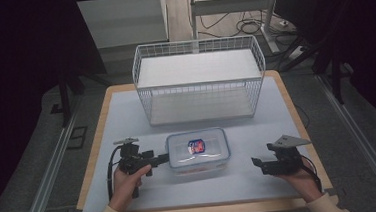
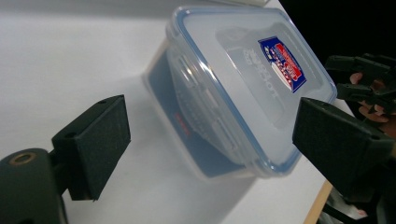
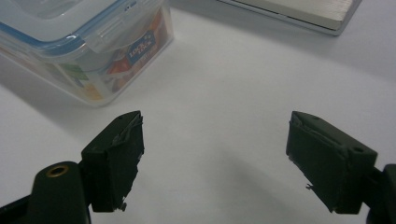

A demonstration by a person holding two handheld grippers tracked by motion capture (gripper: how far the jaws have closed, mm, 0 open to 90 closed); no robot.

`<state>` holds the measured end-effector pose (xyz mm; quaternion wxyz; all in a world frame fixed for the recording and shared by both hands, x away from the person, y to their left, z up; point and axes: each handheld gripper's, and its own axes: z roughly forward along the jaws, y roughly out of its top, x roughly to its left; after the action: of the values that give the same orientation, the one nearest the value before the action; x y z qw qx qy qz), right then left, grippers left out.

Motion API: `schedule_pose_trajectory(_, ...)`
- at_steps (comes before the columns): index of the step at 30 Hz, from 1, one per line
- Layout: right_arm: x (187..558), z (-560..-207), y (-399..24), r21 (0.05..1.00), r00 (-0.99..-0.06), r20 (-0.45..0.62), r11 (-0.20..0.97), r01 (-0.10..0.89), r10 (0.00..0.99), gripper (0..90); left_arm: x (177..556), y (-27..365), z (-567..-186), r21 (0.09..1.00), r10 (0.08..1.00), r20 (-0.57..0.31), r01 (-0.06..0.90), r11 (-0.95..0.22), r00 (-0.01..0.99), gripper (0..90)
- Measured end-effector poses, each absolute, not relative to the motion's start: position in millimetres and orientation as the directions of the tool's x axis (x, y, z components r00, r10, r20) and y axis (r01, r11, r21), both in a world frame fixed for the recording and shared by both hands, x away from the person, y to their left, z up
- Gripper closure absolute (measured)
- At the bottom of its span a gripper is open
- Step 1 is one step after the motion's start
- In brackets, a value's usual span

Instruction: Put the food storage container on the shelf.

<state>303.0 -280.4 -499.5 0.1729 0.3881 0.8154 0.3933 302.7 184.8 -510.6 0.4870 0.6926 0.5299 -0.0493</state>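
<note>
The lidded plastic container [image 1: 197, 151] sat on the desk [image 1: 258, 131] in front of the empty wire basket [image 1: 199, 80], not yet gripped or lifted. The left tool [image 1: 160, 159] had its jaws apart, just at the container's left end (contact could not be told). The right tool [image 1: 256, 163] waited well apart, also spread wide, so nearly everything seemed left to do.

Dim room, grey carpet floor [image 1: 24, 162], wood-edged table [image 1: 92, 158], loose cables [image 1: 250, 26] behind

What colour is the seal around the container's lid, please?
Blue, around the clear lid; clearest in the left gripper view.
</note>
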Motion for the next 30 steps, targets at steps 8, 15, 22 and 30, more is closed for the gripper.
schedule_pose_trajectory(8, 303.9, -496.4, -283.3, 0.792, -0.633, 0.074, 0.339, 0.507, 0.771, 18.6, 319.1, 165.7, -524.6, 0.555, 0.625, -0.656, 0.831, 0.021, 0.423, 13.3)
schedule_pose_trajectory(15, 303.2, -493.6, -284.1, 0.799, -0.638, 0.069, 0.34, 0.496, 0.767, 18.7, 318.5, 162.0, -528.3, 0.526, 0.587, -0.7, 0.85, 0.038, 0.407, 21.5)
schedule_pose_trajectory(22, 308.6, -482.1, -272.5, 0.802, -0.664, 0.137, 0.311, 0.51, 0.735, 18.7, 318.2, 164.7, -527.2, 0.522, 0.587, -0.706, 0.851, 0.054, 0.396, 26.5)
schedule_pose_trajectory(30, 343.9, -475.6, -236.9, 0.735, -0.664, 0.332, 0.257, 0.627, 0.67, 18.6, 318.1, 165.1, -527.8, 0.524, 0.583, -0.709, 0.85, 0.058, 0.397, 27.4)
